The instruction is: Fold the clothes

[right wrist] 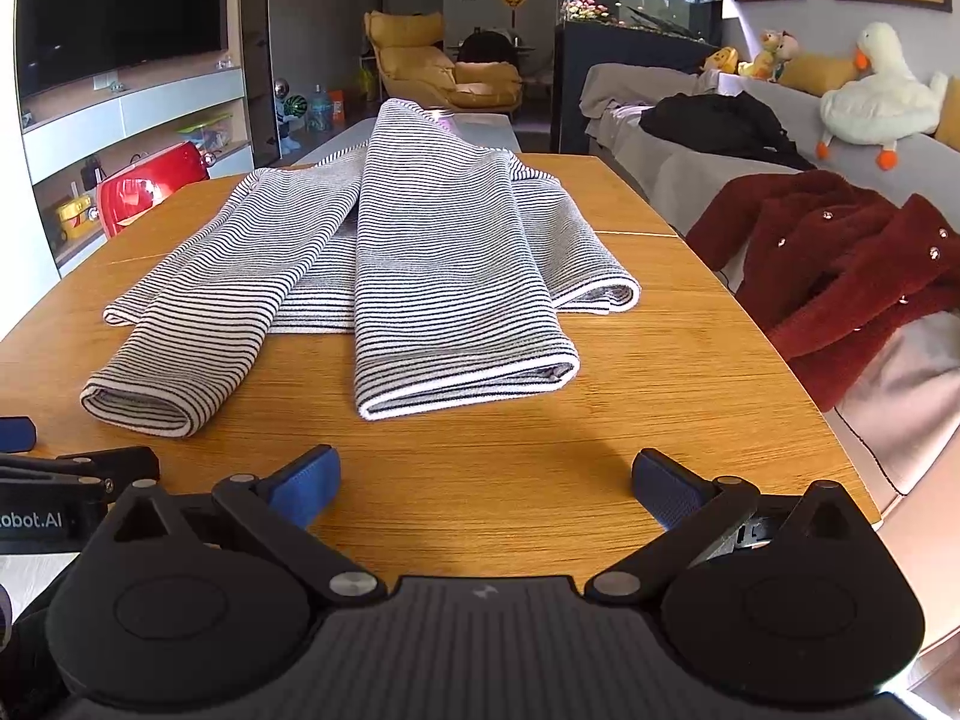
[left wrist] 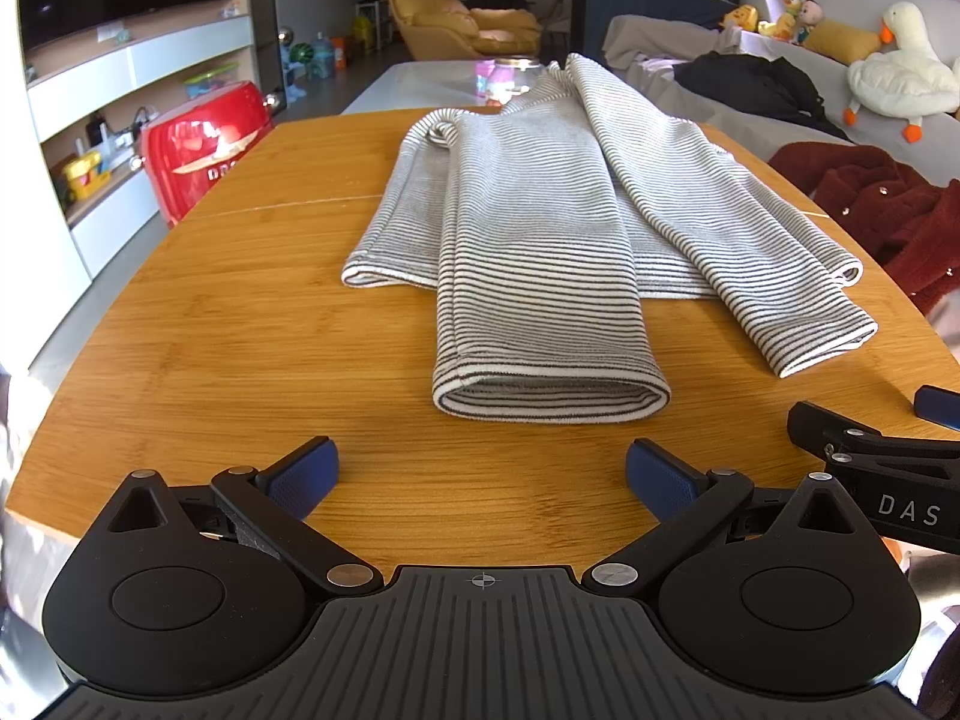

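We're hovering both grippers, left (left wrist: 482, 474) and right (right wrist: 486, 480), spread wide and empty; ahead, the striped top (left wrist: 540, 228) is lying half-folded, sleeves in, final folds left.

**Wooden table carrying one striped garment**

A wooden table (left wrist: 240, 324) with a warm bamboo-like grain fills the middle of both views, its edges curving away at left and right. A thin seam crosses the top. Directly on it lies a black-and-white striped garment (left wrist: 540, 228), spread through the centre of the frame, its two sleeves folded down toward the lower edge.
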Demonstrator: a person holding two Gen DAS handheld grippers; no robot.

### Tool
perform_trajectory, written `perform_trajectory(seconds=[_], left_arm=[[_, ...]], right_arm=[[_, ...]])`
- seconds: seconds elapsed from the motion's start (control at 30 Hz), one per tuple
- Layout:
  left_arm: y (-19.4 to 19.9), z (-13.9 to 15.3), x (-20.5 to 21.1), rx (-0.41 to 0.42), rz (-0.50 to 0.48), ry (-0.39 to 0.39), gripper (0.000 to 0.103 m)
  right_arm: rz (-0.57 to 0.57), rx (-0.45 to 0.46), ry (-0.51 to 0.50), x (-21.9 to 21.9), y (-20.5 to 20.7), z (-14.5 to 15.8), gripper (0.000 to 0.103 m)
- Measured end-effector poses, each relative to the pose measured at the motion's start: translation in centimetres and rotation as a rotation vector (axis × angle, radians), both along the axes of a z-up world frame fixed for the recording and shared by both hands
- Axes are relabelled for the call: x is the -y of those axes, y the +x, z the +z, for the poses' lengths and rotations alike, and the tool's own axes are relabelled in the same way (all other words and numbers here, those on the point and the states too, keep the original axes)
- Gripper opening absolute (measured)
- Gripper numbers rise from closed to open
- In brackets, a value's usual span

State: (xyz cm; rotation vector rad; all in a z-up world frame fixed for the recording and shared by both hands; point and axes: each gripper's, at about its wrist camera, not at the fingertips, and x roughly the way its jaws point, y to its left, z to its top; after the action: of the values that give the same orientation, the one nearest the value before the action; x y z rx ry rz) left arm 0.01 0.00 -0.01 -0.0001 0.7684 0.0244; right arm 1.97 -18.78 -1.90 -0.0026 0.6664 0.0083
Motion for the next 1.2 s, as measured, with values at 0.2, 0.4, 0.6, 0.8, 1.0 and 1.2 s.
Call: perform_trajectory(seconds=[0.2, 0.4, 0.6, 0.8, 1.0, 1.2], left_arm=[[0.56, -0.19, 0.01, -0.001, 0.000, 0.000, 0.103], [0.47, -0.09, -0.10, -0.003, 0.000, 0.000, 0.103], [0.51, -0.15, -0.17, -0.003, -0.001, -0.001, 0.103], [0.56, -0.21, -0.15, 0.002, -0.001, -0.002, 0.103], [0.52, -0.17, -0.14, -0.002, -0.001, -0.001, 0.103], [0.54, -0.15, -0.09, 0.003, -0.001, -0.004, 0.103]], right_arm=[[-0.007, -0.003, 0.005, -0.02, 0.05, 0.10, 0.103], [-0.013, -0.004, 0.007, -0.07, 0.01, 0.18, 0.103], [-0.012, 0.002, 0.004, -0.03, -0.08, 0.10, 0.103], [-0.003, 0.008, 0.001, -0.09, -0.13, 0.05, 0.103], [0.004, 0.017, -0.001, -0.11, -0.27, -0.01, 0.103], [0.015, 0.038, -0.006, -0.14, -0.56, -0.16, 0.103]])
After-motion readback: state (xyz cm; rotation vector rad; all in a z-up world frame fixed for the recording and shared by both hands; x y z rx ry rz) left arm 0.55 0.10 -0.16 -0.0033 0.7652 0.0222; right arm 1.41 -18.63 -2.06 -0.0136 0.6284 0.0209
